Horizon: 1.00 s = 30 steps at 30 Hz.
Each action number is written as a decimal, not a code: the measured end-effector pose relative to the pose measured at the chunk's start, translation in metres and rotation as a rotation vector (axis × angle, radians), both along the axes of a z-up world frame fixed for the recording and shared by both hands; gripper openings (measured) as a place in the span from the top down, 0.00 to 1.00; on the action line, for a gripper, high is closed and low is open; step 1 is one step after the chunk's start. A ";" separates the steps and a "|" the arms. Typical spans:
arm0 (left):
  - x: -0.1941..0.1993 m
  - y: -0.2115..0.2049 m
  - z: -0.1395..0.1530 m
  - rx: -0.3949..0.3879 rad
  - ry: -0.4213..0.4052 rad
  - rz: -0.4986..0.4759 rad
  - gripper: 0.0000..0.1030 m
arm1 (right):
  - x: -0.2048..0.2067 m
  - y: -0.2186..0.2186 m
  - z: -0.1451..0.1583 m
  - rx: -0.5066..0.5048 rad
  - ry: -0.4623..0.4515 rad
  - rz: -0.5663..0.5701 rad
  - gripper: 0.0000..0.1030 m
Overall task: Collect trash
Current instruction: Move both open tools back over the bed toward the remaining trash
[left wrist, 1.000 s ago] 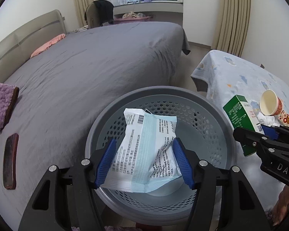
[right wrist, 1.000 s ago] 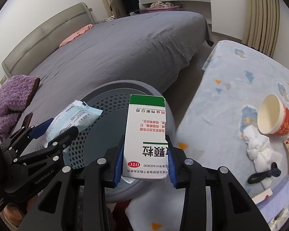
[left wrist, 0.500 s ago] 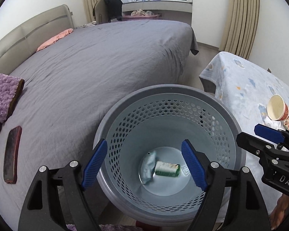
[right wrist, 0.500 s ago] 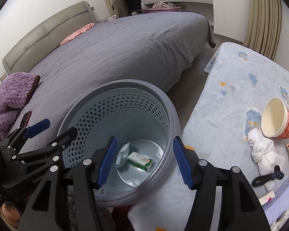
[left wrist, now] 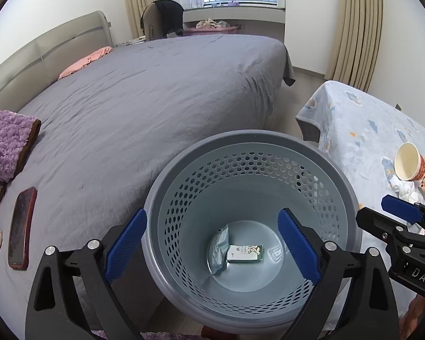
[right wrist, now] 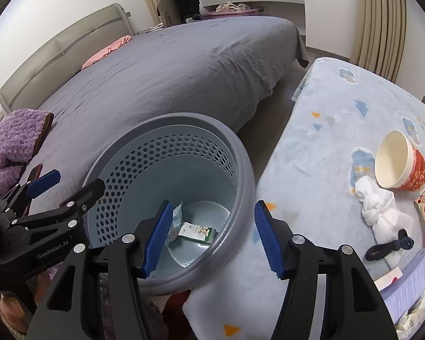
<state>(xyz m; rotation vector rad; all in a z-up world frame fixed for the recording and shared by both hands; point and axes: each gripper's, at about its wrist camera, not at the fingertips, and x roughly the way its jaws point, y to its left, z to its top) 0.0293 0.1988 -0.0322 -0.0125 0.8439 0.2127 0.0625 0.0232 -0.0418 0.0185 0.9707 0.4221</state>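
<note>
Two pieces of trash already lie at the bottom of the grey perforated basket [left wrist: 249, 167]: a pale blue mask packet [left wrist: 218, 250] and, touching it on the side toward the counter, a small green and white medicine box [left wrist: 245, 254], both flat on the basket floor. That part looks done to me. What is left sits on the counter [right wrist: 325, 141] beside the basket, under its light blue patterned cloth: a paper cup [right wrist: 399, 165] tipped on its side, a knotted white tissue wad [right wrist: 382, 209] just beside the cup on the near side, a dark hair tie [right wrist: 388, 248] touching the wad, and some printed packets at the counter's far edge from the basket that I can only partly see. The phone [left wrist: 22, 226] on the bed, on the other side of the basket, I judge to be no trash. My left gripper [left wrist: 212, 246] hangs over the basket mouth, tilted steeply down into it, jaws wide and opening further, nothing between them. My right gripper [right wrist: 215, 236] hangs over the basket rim on the counter side, also pitched down, jaws parted about halfway and empty. I reckon the cup or the tissue wad comes next, and my right gripper is the nearer one
</note>
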 end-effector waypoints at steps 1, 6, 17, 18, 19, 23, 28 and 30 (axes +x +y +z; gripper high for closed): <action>0.000 0.000 0.000 0.001 -0.002 0.000 0.10 | -0.001 -0.002 0.000 0.000 0.001 -0.005 0.44; -0.004 -0.002 0.004 0.003 -0.018 -0.001 0.08 | -0.012 -0.016 0.001 -0.008 -0.002 -0.041 0.44; -0.029 -0.020 0.006 -0.040 -0.025 -0.042 0.07 | -0.050 -0.065 0.004 0.001 0.004 -0.150 0.44; -0.031 -0.022 0.007 -0.043 -0.025 -0.048 0.07 | -0.055 -0.071 0.004 0.003 0.002 -0.164 0.44; -0.033 -0.027 0.007 -0.047 -0.024 -0.056 0.07 | -0.061 -0.080 0.005 0.002 -0.001 -0.181 0.43; -0.040 -0.046 0.009 -0.064 -0.018 -0.094 0.07 | -0.084 -0.114 0.007 -0.011 -0.009 -0.245 0.42; -0.047 -0.079 0.012 -0.062 -0.014 -0.156 0.07 | -0.119 -0.164 0.009 -0.019 -0.009 -0.339 0.42; -0.050 -0.094 0.014 -0.069 -0.017 -0.189 0.07 | -0.129 -0.180 0.011 -0.022 -0.006 -0.369 0.42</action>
